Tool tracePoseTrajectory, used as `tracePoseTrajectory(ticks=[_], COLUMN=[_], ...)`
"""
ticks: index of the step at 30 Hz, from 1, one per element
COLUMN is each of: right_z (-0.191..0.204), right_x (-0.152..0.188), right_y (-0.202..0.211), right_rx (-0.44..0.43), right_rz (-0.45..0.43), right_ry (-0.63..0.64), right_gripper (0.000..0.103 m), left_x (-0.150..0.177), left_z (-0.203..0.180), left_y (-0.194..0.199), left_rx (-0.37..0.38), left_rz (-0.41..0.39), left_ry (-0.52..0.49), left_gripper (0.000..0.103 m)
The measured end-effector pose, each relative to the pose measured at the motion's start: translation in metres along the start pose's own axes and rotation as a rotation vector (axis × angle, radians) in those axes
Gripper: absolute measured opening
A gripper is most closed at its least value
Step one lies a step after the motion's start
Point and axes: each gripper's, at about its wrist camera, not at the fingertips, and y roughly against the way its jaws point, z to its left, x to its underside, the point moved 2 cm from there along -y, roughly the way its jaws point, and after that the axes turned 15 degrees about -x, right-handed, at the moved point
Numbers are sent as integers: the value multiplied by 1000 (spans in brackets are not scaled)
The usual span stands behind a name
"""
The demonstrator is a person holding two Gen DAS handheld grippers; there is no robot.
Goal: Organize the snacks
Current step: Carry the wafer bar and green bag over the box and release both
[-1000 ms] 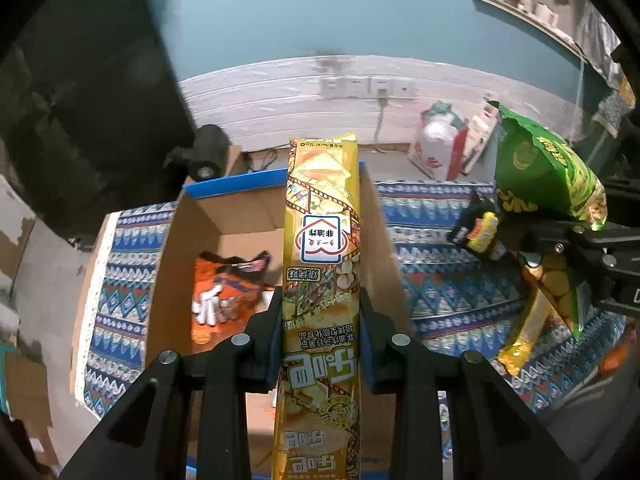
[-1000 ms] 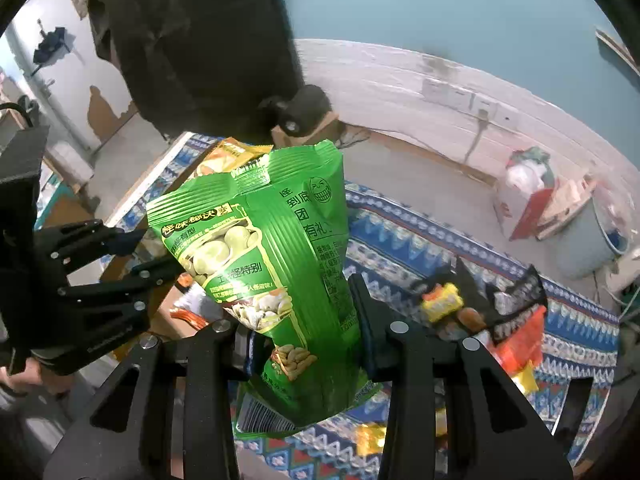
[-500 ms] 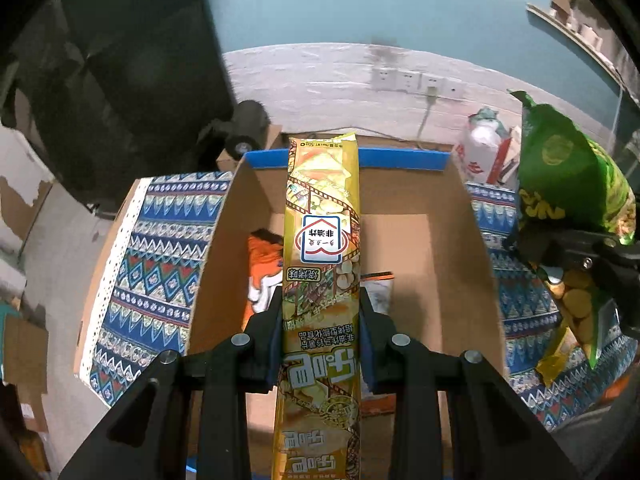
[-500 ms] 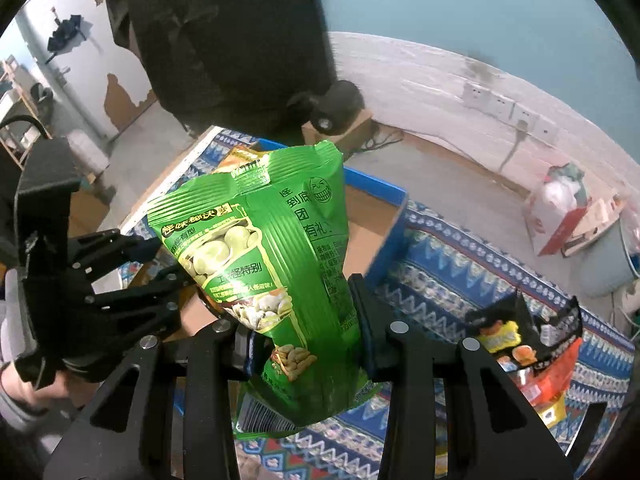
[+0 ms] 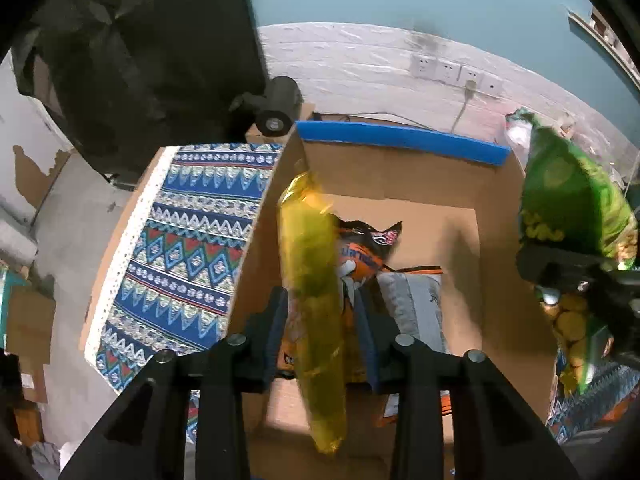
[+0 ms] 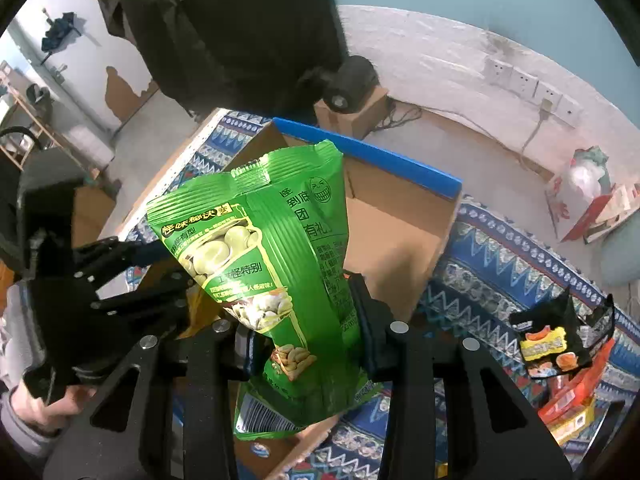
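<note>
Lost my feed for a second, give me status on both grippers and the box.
Left gripper jaws just opening, blurred yellow pack slipping loose over the cardboard box. Right gripper shut on green bag. Box holds an orange pack; room left.

Wall sockets (image 5: 456,70), a black lamp-like device (image 5: 276,110) and a dark curtain (image 5: 140,60).

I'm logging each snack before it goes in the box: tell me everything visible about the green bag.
The green bag is a glossy foil-like pouch printed with pale beans, Chinese text and a grinning face, its top seal crimped, a barcode near its bottom. It stands roughly upright, pinched between the right gripper fingers, held over the cardboard box.
</note>
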Motion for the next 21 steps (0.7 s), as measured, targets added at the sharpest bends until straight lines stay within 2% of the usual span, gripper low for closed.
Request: tracePoseTrajectory(ticks=[2,14,17,19,21], right_z=[1,4,2,1,1], right_x=[-1,-7,-6,-5,-4], right_y=[-4,-26,-28,-25,-19], right_rx=[-5,-18,-19,-14,-11], right_rz=[1,35,35,28,14], right_ry=[-6,-4,-17,-22,-21], right_gripper=[37,38,40,51,55], left_x=[-1,1,1,1,0], left_z=[5,22,22,19,16], left_y=[3,14,18,22,26], left_rx=[-15,-54,-50,-45,-40], left_rz=[-8,-22,-28,-35,-44], left_ry=[5,31,29,25,18], left_gripper=[50,54,54,54,54])
